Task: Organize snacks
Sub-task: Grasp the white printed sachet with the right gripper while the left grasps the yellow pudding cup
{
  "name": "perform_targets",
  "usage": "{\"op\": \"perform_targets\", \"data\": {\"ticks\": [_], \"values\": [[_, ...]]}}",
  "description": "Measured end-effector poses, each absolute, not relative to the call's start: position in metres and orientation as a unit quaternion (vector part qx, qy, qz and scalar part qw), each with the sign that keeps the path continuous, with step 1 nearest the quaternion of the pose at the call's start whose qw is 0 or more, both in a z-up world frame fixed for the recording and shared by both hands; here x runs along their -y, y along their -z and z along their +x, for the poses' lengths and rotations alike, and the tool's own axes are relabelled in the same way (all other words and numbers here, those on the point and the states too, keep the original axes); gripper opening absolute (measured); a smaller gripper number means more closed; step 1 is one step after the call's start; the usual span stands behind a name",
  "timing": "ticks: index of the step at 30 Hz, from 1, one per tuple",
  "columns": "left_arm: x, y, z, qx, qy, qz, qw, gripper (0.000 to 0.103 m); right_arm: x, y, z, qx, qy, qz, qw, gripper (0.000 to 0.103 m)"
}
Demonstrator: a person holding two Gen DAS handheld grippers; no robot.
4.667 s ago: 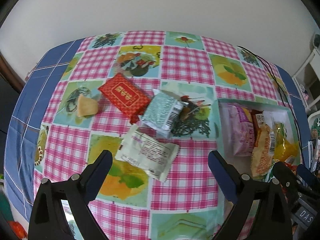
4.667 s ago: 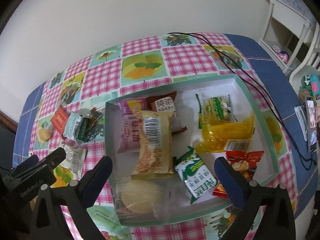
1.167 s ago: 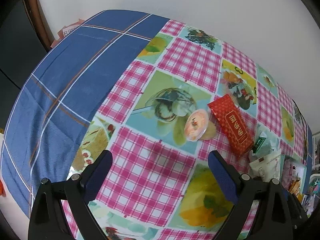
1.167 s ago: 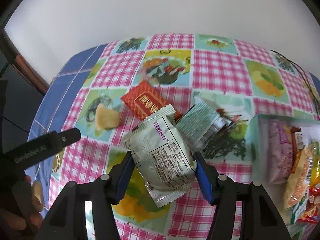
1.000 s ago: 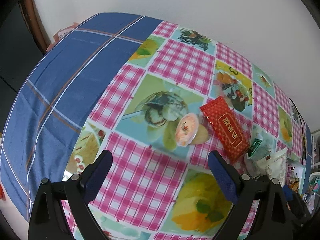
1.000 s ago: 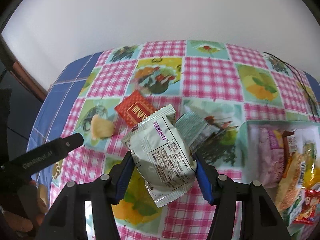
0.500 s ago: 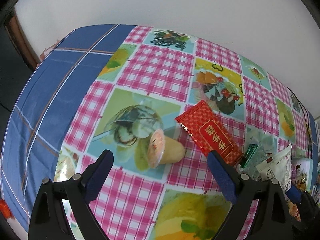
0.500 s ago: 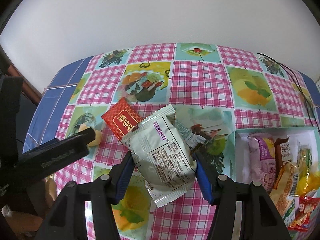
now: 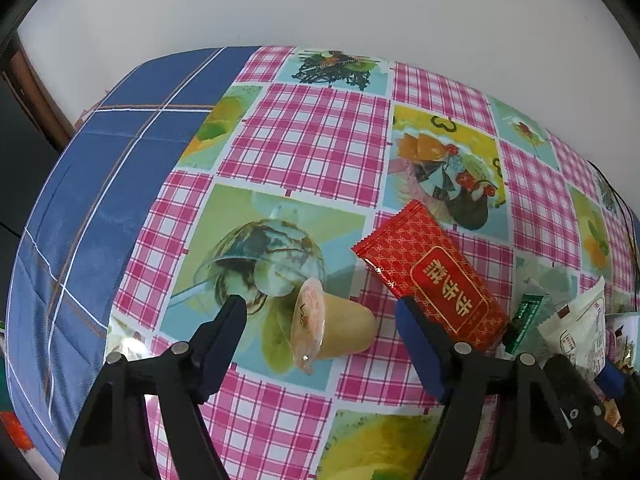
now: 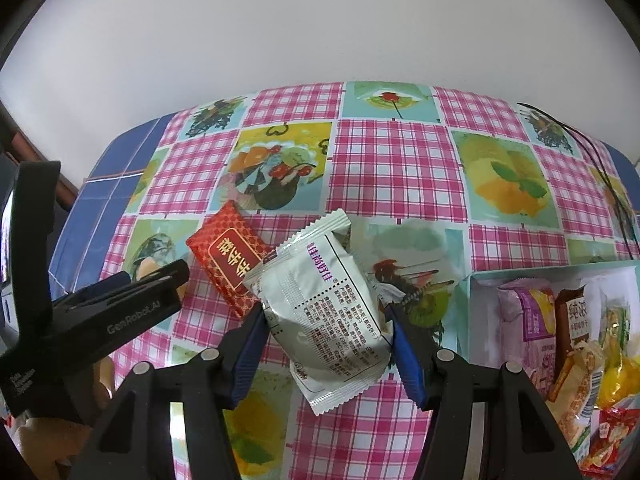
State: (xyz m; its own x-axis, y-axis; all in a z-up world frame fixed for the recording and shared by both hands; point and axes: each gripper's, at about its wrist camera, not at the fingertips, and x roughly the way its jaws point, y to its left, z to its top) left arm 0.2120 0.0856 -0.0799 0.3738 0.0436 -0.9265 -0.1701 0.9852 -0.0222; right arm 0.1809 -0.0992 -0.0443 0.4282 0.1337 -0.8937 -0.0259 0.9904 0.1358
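Note:
A yellow jelly cup (image 9: 340, 330) with an orange lid lies on its side on the checked tablecloth. My left gripper (image 9: 320, 310) straddles it; its jaws are closing, and a gap still shows between each pad and the cup. Just right of it lies a red packet (image 9: 432, 276), beside a green packet (image 9: 528, 322). My right gripper (image 10: 326, 316) is shut on a silvery white snack packet (image 10: 320, 304), held above the cloth. The snack box (image 10: 476, 300) lies to its right.
The box holds several packets, among them a purple one (image 10: 528, 320). A black cable (image 10: 600, 168) runs along the far right of the table. The blue cloth border (image 9: 80, 208) marks the table's left edge. A hand holds the left gripper's body (image 10: 100, 320).
My left gripper has moved in over the jelly cup, which now lies between its narrowed jaws. The right gripper has drifted toward the box, still holding the white packet.

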Motion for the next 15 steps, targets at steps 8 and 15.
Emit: {"op": "perform_targets", "data": {"ticks": [8, 15], "values": [[-0.083, 0.086, 0.215, -0.565, -0.06, -0.058, 0.821, 0.077, 0.106, 0.055, 0.186, -0.542, -0.038, 0.057, 0.837, 0.062], [-0.085, 0.091, 0.216, -0.573, -0.059, -0.07, 0.815, 0.065, 0.107, 0.061, 0.188, -0.547, -0.036, 0.054, 0.834, 0.062]]}}
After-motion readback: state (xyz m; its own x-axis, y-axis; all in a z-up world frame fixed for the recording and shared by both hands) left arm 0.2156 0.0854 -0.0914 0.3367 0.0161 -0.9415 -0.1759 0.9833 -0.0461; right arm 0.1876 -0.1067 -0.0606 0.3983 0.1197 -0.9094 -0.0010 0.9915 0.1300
